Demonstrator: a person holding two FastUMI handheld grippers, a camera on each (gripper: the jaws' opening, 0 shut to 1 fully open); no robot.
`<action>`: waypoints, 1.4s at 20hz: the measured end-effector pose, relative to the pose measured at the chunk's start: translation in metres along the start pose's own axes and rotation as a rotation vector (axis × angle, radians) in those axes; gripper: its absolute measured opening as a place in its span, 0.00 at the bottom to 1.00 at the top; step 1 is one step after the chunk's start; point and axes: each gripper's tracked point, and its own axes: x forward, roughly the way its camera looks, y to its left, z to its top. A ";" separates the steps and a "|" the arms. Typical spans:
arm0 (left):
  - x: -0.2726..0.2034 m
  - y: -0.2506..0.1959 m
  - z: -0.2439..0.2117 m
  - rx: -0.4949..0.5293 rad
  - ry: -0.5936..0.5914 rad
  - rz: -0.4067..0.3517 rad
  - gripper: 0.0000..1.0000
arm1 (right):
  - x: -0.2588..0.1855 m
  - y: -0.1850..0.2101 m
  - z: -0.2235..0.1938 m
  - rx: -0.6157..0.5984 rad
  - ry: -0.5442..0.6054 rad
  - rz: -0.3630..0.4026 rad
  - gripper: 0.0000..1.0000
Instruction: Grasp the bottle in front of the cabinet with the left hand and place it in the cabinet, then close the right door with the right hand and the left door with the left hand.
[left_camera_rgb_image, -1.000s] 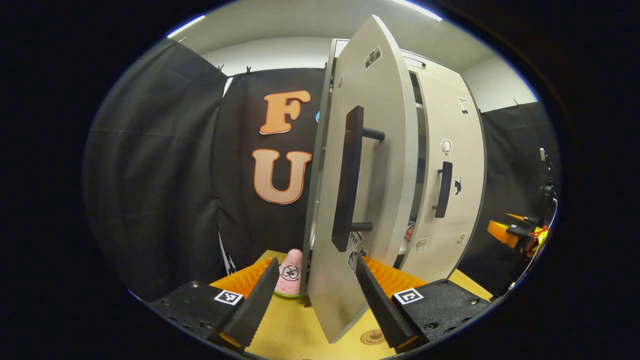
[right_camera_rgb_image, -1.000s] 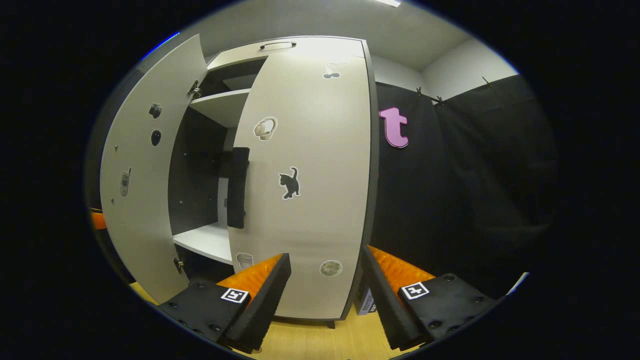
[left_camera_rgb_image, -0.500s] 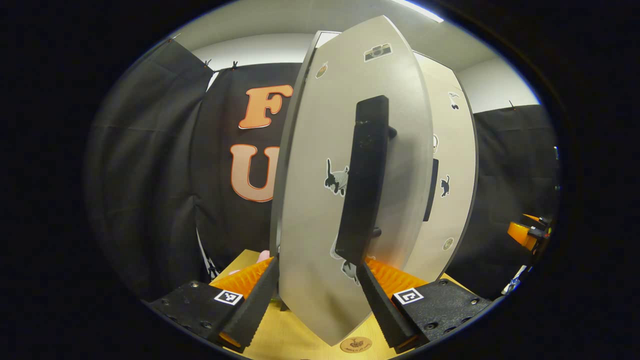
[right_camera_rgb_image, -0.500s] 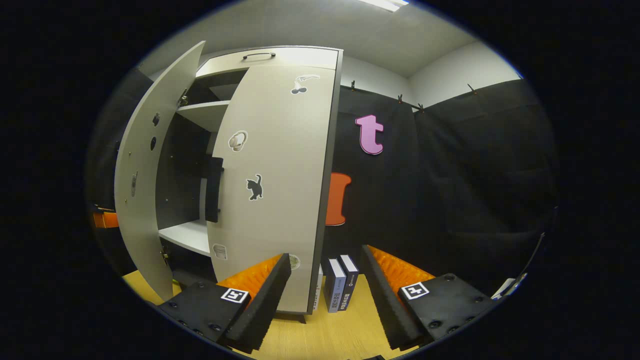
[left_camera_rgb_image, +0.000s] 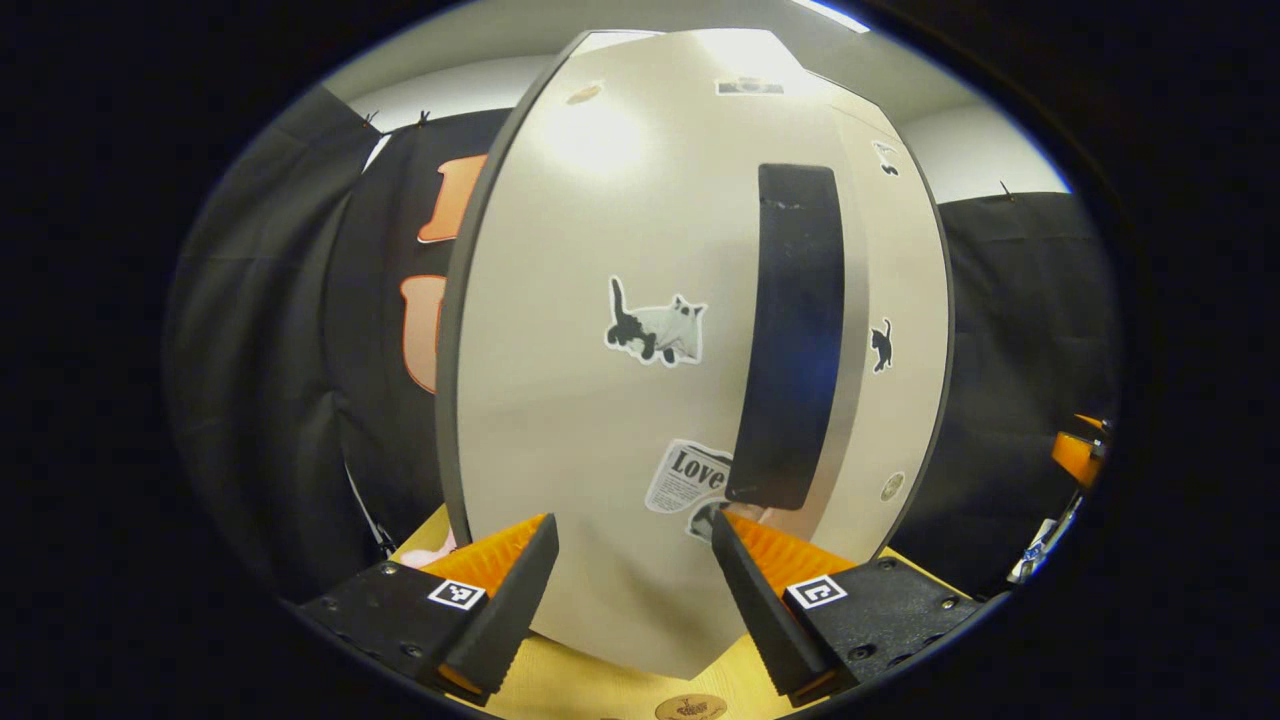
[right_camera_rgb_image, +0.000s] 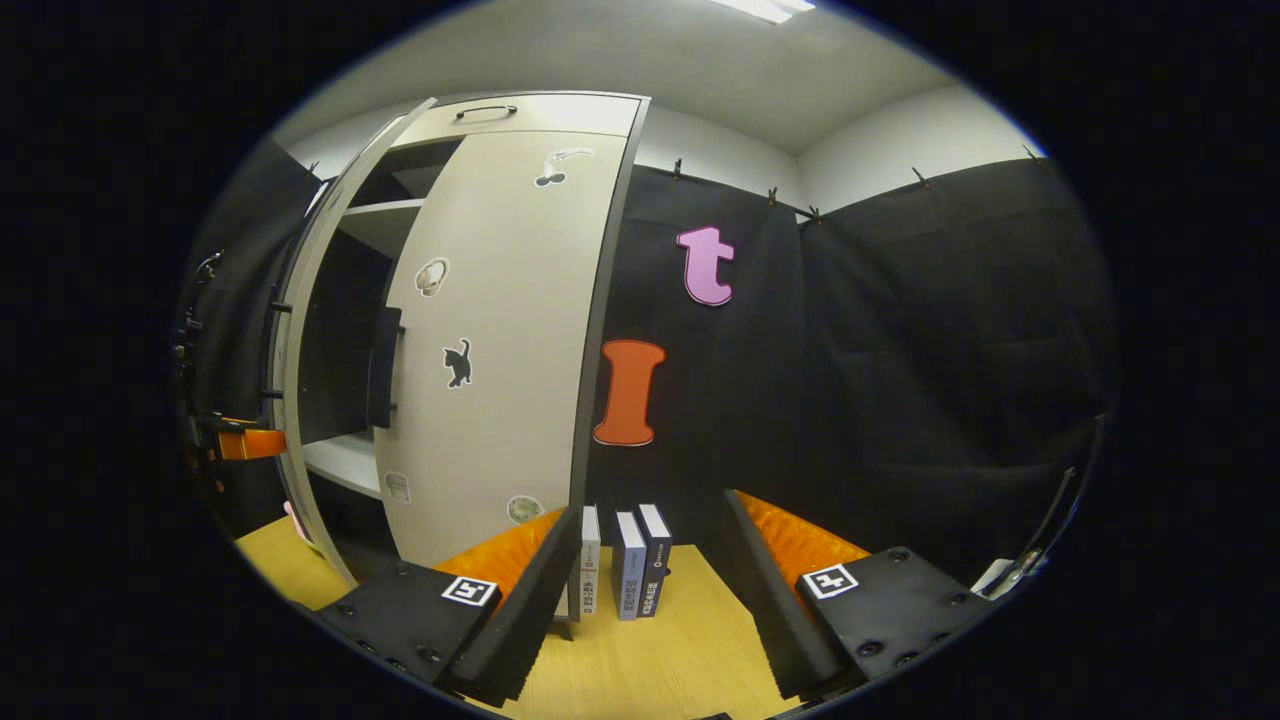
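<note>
Looks like a staged recording booth, not a lived-in home: black cloth (right_camera_rgb_image: 900, 350) clipped up as walls under a plain white ceiling (right_camera_rgb_image: 640, 50) with strip lighting, a pale cabinet (right_camera_rgb_image: 500, 330) dotted with stickers standing on a light wooden desk (right_camera_rgb_image: 650, 650), a few books (right_camera_rgb_image: 625, 565) upright beside it, tracking markers stuck on each tool.

We are seeing the left door (left_camera_rgb_image: 600, 400) covering the cabinet's inside, so the bottle is staying hidden from us. A pink toy (left_camera_rgb_image: 432, 550) is peeking out beside that door, mostly covered. We cannot read the book spines (right_camera_rgb_image: 630, 575).
</note>
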 end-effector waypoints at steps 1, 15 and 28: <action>0.002 -0.003 -0.002 0.002 -0.001 0.002 0.94 | 0.000 -0.004 -0.001 0.001 0.002 -0.004 0.95; 0.024 -0.001 -0.017 -0.062 0.037 0.043 0.94 | 0.018 -0.056 -0.012 0.019 0.027 -0.034 0.95; 0.008 -0.011 -0.007 -0.023 0.053 0.093 0.95 | 0.058 -0.072 -0.022 0.046 0.046 0.015 0.95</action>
